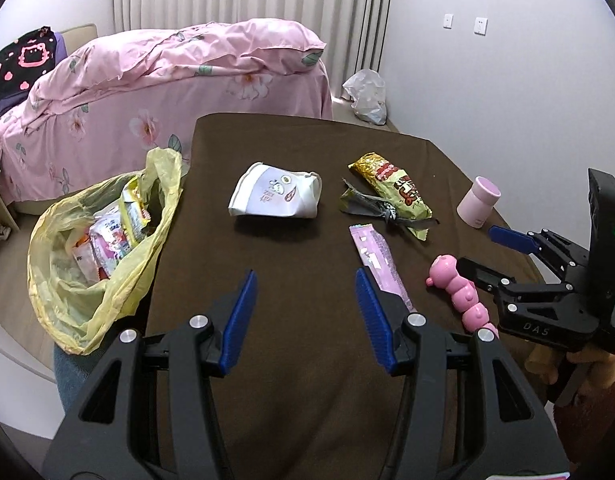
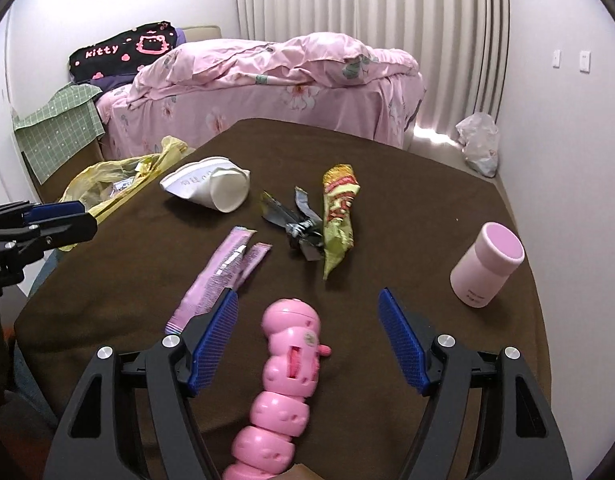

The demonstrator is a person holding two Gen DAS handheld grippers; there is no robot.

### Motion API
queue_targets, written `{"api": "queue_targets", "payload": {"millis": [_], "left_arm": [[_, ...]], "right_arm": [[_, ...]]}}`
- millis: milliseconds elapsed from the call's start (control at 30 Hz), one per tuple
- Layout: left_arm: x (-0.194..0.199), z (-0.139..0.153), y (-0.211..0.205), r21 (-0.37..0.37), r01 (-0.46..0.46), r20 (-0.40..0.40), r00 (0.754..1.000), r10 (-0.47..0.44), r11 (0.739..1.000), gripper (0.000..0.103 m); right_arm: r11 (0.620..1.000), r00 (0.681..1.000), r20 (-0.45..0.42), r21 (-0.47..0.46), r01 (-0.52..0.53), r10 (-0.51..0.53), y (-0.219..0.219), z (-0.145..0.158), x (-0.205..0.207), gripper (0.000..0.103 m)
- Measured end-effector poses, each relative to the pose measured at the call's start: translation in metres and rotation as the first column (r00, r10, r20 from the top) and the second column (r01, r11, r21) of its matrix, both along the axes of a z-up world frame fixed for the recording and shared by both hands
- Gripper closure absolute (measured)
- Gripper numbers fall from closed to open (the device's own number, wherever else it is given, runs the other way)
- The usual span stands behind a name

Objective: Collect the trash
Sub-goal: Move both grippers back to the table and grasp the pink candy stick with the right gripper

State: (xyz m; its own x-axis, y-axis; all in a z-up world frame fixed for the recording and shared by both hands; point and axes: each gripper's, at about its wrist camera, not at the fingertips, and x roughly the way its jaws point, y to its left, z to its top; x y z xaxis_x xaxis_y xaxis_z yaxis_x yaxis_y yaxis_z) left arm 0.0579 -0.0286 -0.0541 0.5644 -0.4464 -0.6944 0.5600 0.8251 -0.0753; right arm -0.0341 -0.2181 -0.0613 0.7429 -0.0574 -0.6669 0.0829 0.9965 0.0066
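On the brown table (image 1: 291, 380) lie a crushed white paper cup (image 1: 275, 196) (image 2: 211, 188), a yellow-green snack wrapper (image 1: 395, 192) (image 2: 339, 220), a crumpled grey foil wrapper (image 1: 371, 208) (image 2: 299, 224) and a pink sachet (image 1: 377, 260) (image 2: 219, 276). A yellow trash bag (image 1: 103, 256) (image 2: 115, 184) holding wrappers hangs open at the table's left edge. My left gripper (image 1: 305, 292) is open and empty above the table, the sachet by its right finger. My right gripper (image 2: 307, 308) is open, its jaws either side of a pink caterpillar toy (image 2: 287, 372) (image 1: 463, 292).
A pink cylindrical container (image 2: 487, 268) (image 1: 479, 202) stands at the table's right. A bed with a pink floral duvet (image 1: 167, 76) is behind the table. A white plastic bag (image 1: 367, 96) lies on the floor by the curtain.
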Motion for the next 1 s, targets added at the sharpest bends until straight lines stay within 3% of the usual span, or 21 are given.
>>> {"api": "queue_targets", "payload": {"millis": [167,333,400,533,667,800,1000], "left_arm": [[0.005,-0.002,0.014,-0.021,-0.031,-0.019,0.999,0.030,0.999,0.054],[0.014,-0.010,0.027,-0.037,-0.066,-0.049,0.997,0.064,0.997,0.054],[0.017,-0.014,0.030,-0.036,-0.068,-0.062,0.996,0.065,0.997,0.054],[0.023,-0.017,0.038,-0.085,-0.085,-0.065,0.995,0.079,0.993,0.054],[0.034,-0.024,0.039,-0.149,-0.093,-0.098,0.992,0.078,0.985,0.054],[0.044,-0.034,0.030,-0.162,-0.072,-0.144,0.988,0.049,0.984,0.054],[0.060,-0.033,0.024,-0.171,-0.073,-0.150,0.988,0.047,0.983,0.054]], "right_arm": [[1.000,1.000,-0.002,-0.026,-0.011,0.011,0.022,0.006,0.007,0.034],[0.987,0.990,-0.035,0.088,-0.133,0.137,0.041,-0.002,0.018,0.035],[0.984,0.987,-0.060,0.107,-0.144,0.151,0.045,-0.010,0.025,0.054],[0.982,0.979,-0.133,0.131,-0.137,0.155,0.050,-0.032,0.042,0.062],[0.978,0.973,-0.134,0.116,-0.175,0.190,0.056,-0.037,0.038,0.079],[0.983,0.979,-0.104,0.082,-0.165,0.173,0.051,-0.028,0.025,0.085],[0.993,0.994,-0.050,0.081,-0.088,0.093,0.023,-0.011,0.005,0.085]]}}
